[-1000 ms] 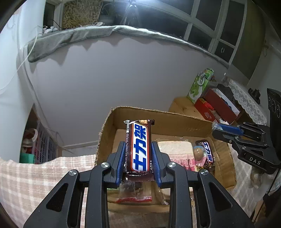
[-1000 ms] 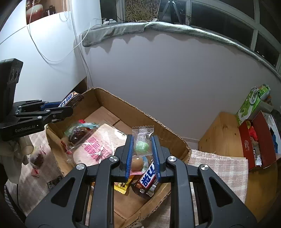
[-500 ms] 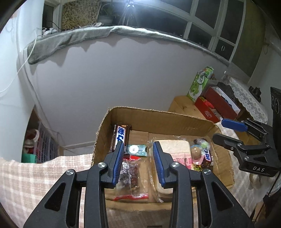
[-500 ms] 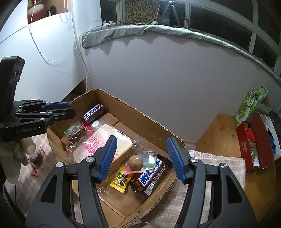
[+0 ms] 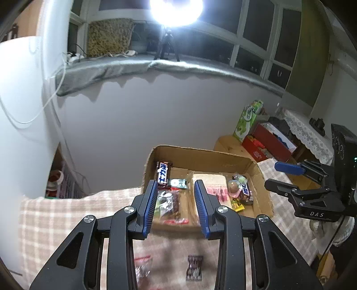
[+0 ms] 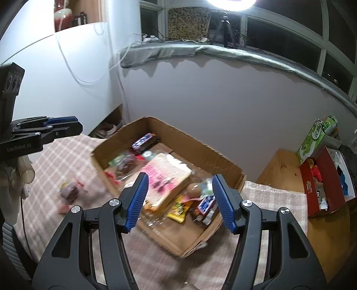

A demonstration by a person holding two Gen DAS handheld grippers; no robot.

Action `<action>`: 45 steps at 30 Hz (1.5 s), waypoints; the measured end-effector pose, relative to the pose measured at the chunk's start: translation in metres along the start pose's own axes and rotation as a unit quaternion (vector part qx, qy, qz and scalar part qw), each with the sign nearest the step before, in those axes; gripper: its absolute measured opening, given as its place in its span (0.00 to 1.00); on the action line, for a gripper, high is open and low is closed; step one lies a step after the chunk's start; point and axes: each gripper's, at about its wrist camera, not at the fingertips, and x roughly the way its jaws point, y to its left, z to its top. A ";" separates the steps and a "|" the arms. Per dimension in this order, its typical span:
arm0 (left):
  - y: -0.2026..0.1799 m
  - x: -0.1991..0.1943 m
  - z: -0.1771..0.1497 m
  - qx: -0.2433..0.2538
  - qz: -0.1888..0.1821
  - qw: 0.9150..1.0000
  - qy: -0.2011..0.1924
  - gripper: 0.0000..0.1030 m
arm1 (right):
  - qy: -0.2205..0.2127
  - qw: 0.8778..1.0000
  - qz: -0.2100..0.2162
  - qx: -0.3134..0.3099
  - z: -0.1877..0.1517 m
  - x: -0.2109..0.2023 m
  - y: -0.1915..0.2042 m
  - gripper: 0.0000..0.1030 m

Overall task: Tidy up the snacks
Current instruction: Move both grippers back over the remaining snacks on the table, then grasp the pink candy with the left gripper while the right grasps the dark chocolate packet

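A pale wall (image 5: 156, 116) is lit by a bright lamp (image 5: 176, 9) set before dark windows (image 5: 256, 29); a grey cloth (image 5: 138, 67) is draped along the sill.

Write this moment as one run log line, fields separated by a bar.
left claw: open, empty | right claw: open, empty | cardboard box: holds snacks | checked cloth: some snacks outside box

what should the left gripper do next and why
Probably lower the left gripper, fingers open and empty, toward the small dark wrapped snack lying on the checked pink cloth. It lies outside the brown cardboard box, where the other snacks already sit.
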 end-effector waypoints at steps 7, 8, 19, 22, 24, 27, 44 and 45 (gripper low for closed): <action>0.017 -0.038 -0.034 -0.011 0.004 1.000 -0.009 0.31 | 0.002 0.999 0.029 -0.017 -0.020 -0.021 0.030 0.60; 0.020 -0.042 -0.040 -0.014 0.004 1.000 -0.008 0.31 | 0.003 0.999 0.033 -0.019 -0.023 -0.022 0.034 0.60; 0.053 -0.057 -0.117 -0.059 0.008 0.998 0.031 0.31 | 0.050 0.995 0.085 -0.032 -0.066 -0.010 0.081 0.60; 0.058 -0.051 -0.135 -0.069 0.004 0.996 0.050 0.31 | 0.067 0.994 0.086 -0.030 -0.076 0.001 0.089 0.60; 0.056 -0.046 -0.145 -0.068 0.003 0.996 0.062 0.31 | 0.079 0.993 0.089 -0.021 -0.078 0.009 0.090 0.60; 0.054 -0.038 -0.153 -0.061 -0.003 0.995 0.077 0.31 | 0.102 0.990 0.094 -0.001 -0.080 0.022 0.092 0.60; 0.038 0.008 -0.155 0.024 0.007 0.988 0.150 0.34 | 0.198 0.972 0.109 0.068 -0.073 0.088 0.113 0.51; 0.038 0.010 -0.155 0.030 0.008 0.988 0.153 0.45 | 0.201 0.971 0.107 0.070 -0.072 0.091 0.115 0.51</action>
